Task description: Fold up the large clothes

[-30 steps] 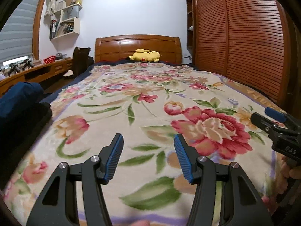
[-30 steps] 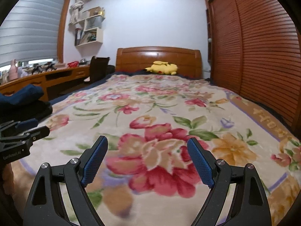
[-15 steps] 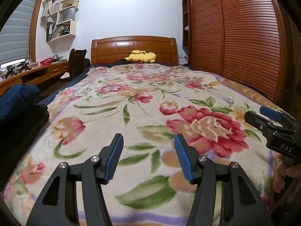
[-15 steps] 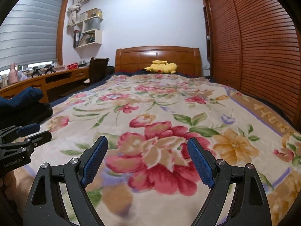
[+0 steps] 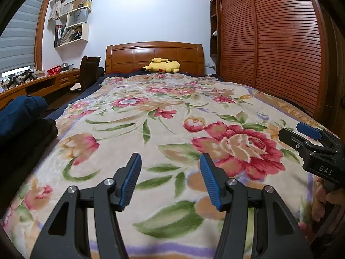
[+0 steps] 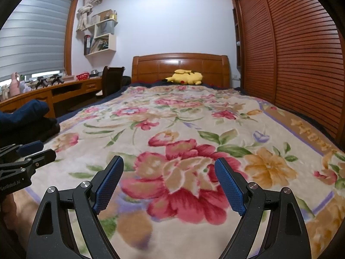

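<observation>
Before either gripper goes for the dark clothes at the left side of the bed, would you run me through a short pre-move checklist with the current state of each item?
1. Left gripper open and holding nothing: ok.
2. Right gripper open and holding nothing: ok.
3. Grippers apart from each other, side by side over the floral blanket: ok.
4. Dark clothes located, piled at the bed's left edge: ok.
5. Folding area flat and free of objects; the yellow plush toy lies far off at the headboard: ok.
6. Which garment lies on top, and where its edges are: cannot tell, the pile is partly out of frame.
</observation>
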Tool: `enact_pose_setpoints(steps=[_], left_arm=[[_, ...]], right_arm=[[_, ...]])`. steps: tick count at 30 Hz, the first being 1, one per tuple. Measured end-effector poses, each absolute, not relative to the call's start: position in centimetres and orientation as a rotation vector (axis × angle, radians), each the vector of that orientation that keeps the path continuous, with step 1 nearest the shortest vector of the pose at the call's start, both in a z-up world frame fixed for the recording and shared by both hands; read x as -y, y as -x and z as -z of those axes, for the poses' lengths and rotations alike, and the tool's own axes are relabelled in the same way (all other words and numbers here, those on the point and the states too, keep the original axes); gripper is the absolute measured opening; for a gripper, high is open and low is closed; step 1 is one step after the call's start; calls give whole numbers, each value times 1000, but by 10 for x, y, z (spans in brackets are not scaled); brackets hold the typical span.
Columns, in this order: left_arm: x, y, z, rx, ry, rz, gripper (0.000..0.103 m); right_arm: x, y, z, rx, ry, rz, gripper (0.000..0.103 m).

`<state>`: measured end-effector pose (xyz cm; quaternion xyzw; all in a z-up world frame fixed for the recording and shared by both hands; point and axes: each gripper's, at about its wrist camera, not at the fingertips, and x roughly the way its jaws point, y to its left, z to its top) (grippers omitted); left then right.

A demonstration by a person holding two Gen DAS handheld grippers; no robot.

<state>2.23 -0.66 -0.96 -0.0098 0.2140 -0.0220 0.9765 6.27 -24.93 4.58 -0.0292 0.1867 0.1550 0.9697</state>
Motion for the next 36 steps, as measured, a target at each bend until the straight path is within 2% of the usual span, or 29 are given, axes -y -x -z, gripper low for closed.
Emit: enact_pose_setpoints(steps=[36], left_arm=[[7, -20, 9, -421, 23, 36, 56]], right_arm=[[250, -63, -44, -375, 58, -314, 88]])
